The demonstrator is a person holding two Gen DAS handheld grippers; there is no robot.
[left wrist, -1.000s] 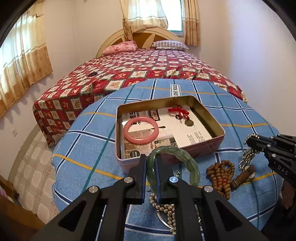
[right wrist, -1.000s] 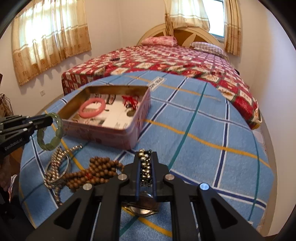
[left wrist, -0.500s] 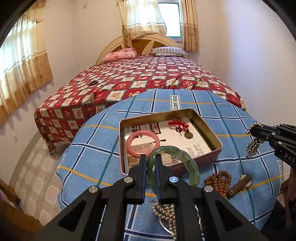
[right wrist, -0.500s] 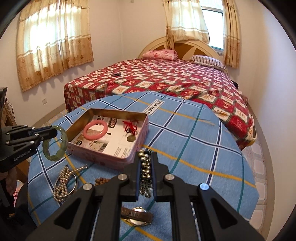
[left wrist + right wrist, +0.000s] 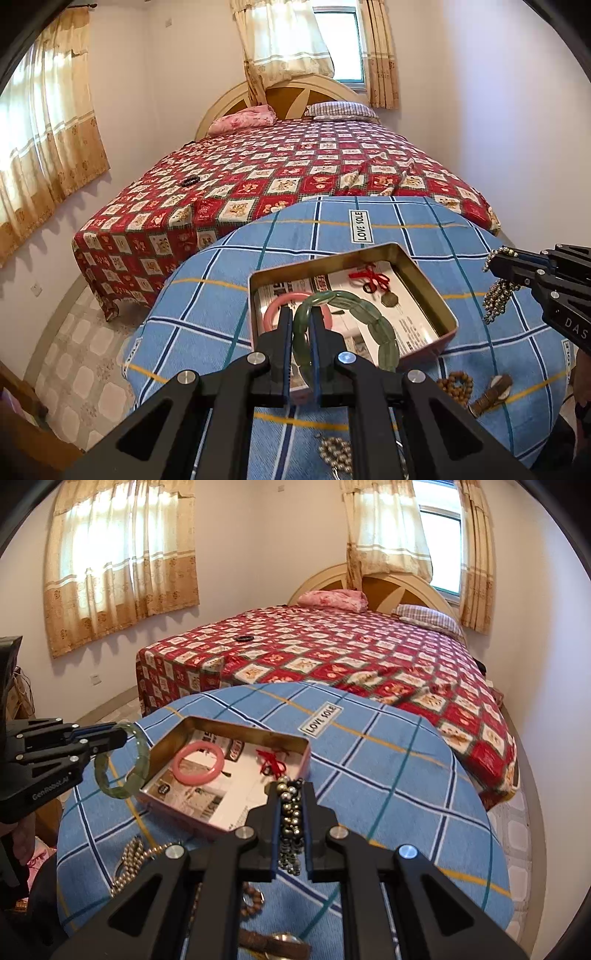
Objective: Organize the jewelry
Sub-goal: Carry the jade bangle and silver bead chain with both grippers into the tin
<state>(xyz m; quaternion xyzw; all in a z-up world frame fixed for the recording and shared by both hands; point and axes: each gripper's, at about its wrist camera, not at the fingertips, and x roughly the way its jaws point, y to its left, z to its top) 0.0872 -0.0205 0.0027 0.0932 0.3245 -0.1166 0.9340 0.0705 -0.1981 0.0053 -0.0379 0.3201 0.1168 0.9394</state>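
My left gripper (image 5: pixel 300 316) is shut on a green jade bangle (image 5: pixel 373 325) and holds it in the air above the near edge of the open pink tin (image 5: pixel 428 280). The same bangle (image 5: pixel 122 760) shows left of the tin (image 5: pixel 236 734) in the right wrist view. My right gripper (image 5: pixel 290 794) is shut on a metal bead bracelet (image 5: pixel 290 823) that dangles above the tin's right side; it also shows in the left wrist view (image 5: pixel 498 295). In the tin lie a pink bangle (image 5: pixel 199 762) and a red-corded pendant (image 5: pixel 273 764).
On the blue plaid round table (image 5: pixel 388 775) lie a wooden bead bracelet (image 5: pixel 456 386), a watch (image 5: pixel 489 395) and a silver bead necklace (image 5: pixel 129 860). A bed (image 5: pixel 295 166) with a red quilt stands behind the table.
Both grippers have risen with their jewelry and moved toward the tin. The bead bracelet has been lifted off the table and now hangs by the tin's right side.
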